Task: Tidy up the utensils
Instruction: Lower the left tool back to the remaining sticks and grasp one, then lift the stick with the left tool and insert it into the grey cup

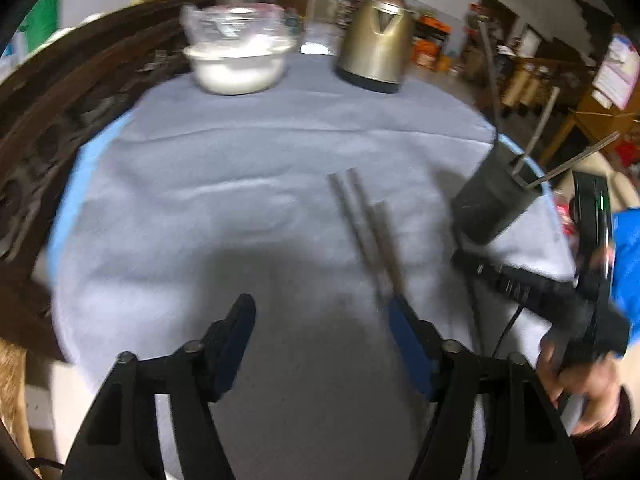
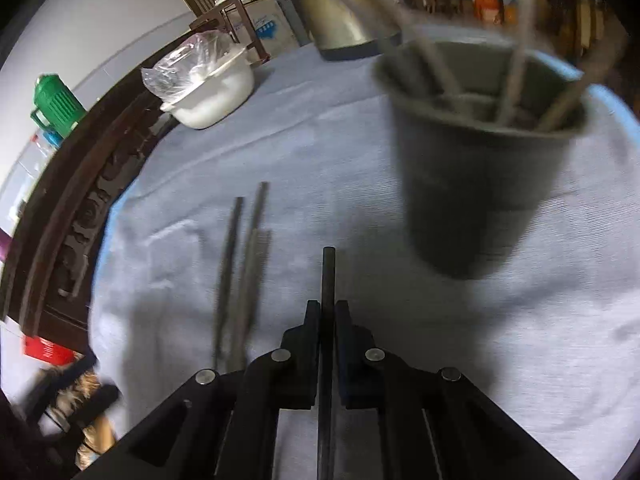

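Observation:
In the right wrist view my right gripper (image 2: 328, 314) is shut on one dark chopstick (image 2: 328, 276), which sticks out forward between the pads. A dark cup (image 2: 480, 168) holding several chopsticks stands just ahead to the right. Three loose chopsticks (image 2: 244, 264) lie on the grey cloth to the left of the gripper. In the left wrist view my left gripper (image 1: 320, 312) is open with nothing between its fingers. The loose chopsticks (image 1: 360, 224) lie ahead, their near ends beside the right fingertip (image 1: 396, 312). The cup (image 1: 492, 204) stands to the right.
A white bowl (image 1: 240, 64) with a plastic bag and a metal kettle (image 1: 376, 52) stand at the far end of the table. A carved dark wooden edge (image 1: 60, 128) runs along the left. A person's hand (image 1: 584, 380) holds the right tool at the table's right edge.

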The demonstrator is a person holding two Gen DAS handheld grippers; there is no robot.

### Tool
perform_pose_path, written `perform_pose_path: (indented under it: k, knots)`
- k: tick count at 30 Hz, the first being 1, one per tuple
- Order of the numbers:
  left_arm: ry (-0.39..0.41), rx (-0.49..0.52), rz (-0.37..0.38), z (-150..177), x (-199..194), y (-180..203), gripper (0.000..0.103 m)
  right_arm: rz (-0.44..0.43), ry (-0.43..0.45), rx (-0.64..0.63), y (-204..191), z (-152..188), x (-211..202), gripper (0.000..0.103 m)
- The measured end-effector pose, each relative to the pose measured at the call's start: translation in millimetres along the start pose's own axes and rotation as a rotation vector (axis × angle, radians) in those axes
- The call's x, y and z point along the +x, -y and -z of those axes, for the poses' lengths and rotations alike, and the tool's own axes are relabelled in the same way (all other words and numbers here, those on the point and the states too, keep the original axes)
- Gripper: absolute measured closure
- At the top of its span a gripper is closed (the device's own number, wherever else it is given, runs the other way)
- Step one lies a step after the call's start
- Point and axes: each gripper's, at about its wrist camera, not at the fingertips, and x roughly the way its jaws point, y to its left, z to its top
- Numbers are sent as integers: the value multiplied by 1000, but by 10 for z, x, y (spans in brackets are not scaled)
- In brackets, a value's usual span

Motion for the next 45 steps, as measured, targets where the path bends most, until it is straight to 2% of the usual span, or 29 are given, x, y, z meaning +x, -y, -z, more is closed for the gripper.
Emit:
perform_pose_path:
  k: [1,4,8,15,17,19,22,27,30,36,40,42,45]
  knots:
    - [-18,12,25,-73,66,46,55,3,0,1,47,14,-24,96]
    - [-79,46,81,-267,321,214,71,9,11,13,196,52,-97,96]
    - [-155,92,115,-456,614,433,71,-8,9,23,340,80,-165,96]
    - [-212,95,95,-668,946,547,72,-77,0,43,470,102,-196,94]
    - [-217,114,102,-682,985,582,78,-96,-1,49,499,101,-195,94]
    - [-232,128,117,-688,1043,597,92,-114,-2,59,534,106,-192,94]
    - [-246,148,133,-653,1093,649,93,-130,-1,62,554,97,-179,94]
    - [-246,161,97,-640,1123,654,93,-138,-16,67,559,66,-163,94]
    - [-245,172,78,-664,1147,675,92,-114,-36,65,514,-5,-128,93]
    - [-233,144,112,-746,1216,644,92,-53,-75,78,415,-111,10,90]
    - [-213,136,119,-748,1244,603,95,-37,-40,38,370,-88,38,90]
    - [-203,109,124,-746,1216,548,96,-31,-32,27,371,-85,36,95]
    - [-156,90,137,-714,1047,488,96,-31,1,21,410,-67,-63,95]
